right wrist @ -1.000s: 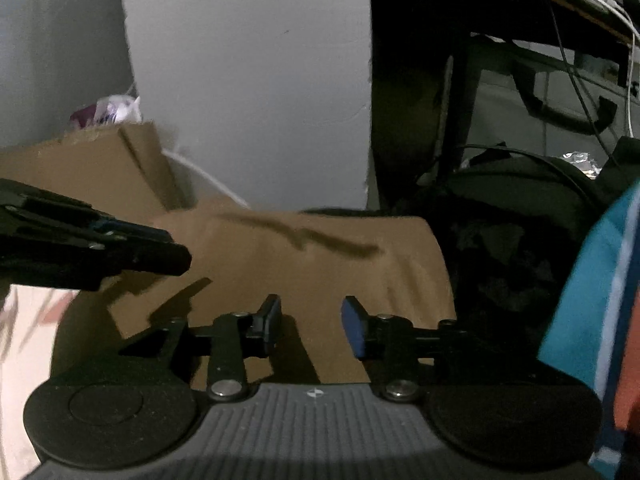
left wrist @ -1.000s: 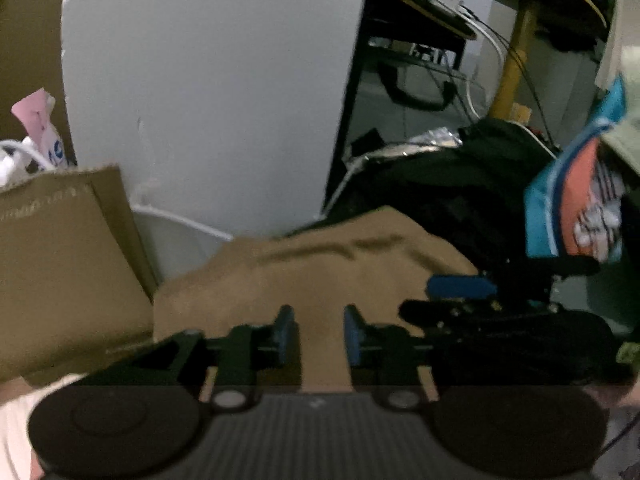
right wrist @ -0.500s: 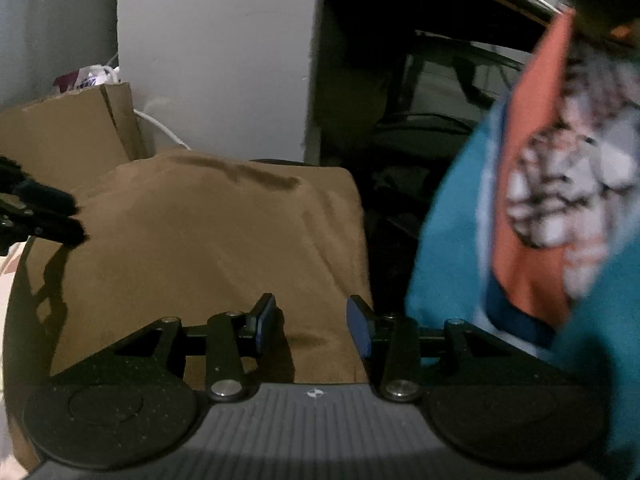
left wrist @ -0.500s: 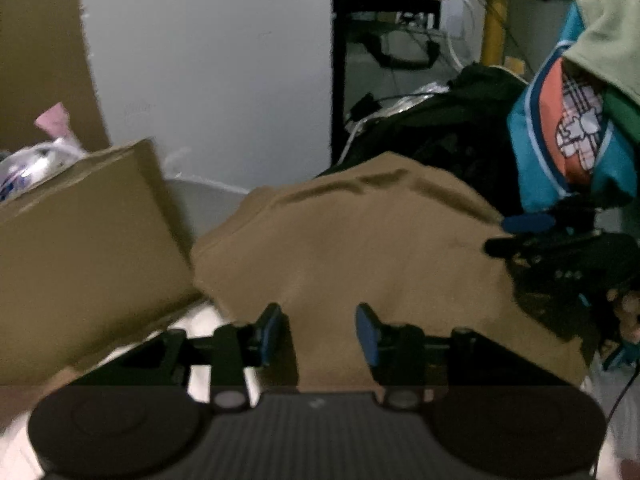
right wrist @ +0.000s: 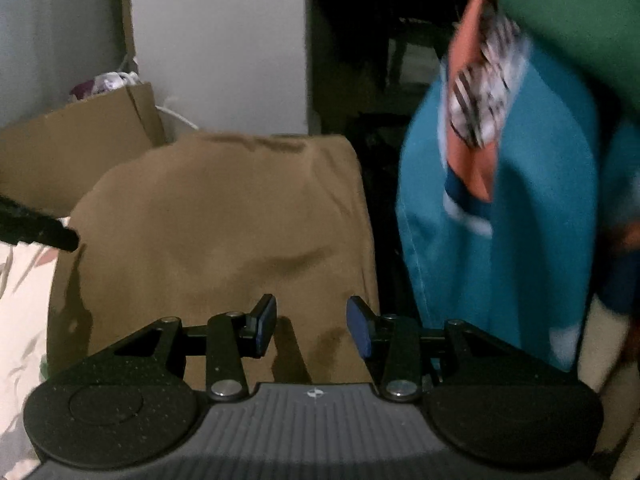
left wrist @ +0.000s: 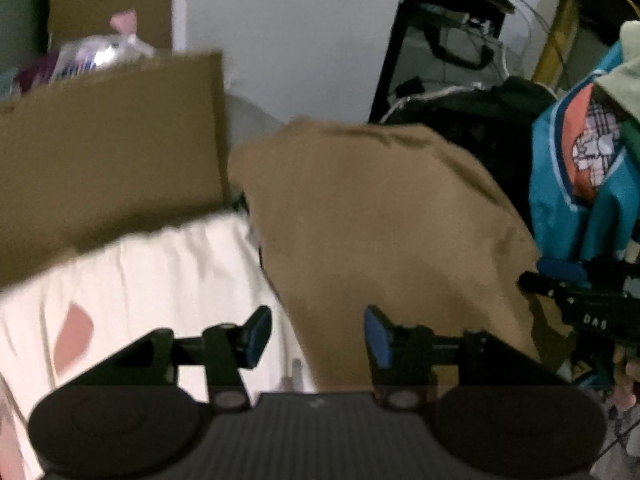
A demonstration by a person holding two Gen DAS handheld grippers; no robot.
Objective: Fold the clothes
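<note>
The left gripper (left wrist: pixel 316 338) hangs above the near left edge of a folded tan cloth garment (left wrist: pixel 384 224). Its blue-padded jaws are opening and nothing is pinched between them; the garment's edge lies beneath the gap, with the right pad over tan fabric and the left pad over a cream bedsheet with pink leaf print (left wrist: pixel 132 288). Ahead and to the left of it stands a brown cardboard box (left wrist: pixel 108 144).

The right gripper (right wrist: pixel 312 328) hovers over the near edge of the same garment (right wrist: pixel 224 220), jaws parted and empty. Just right of it hangs a teal and orange printed garment (right wrist: pixel 500 216).
</note>
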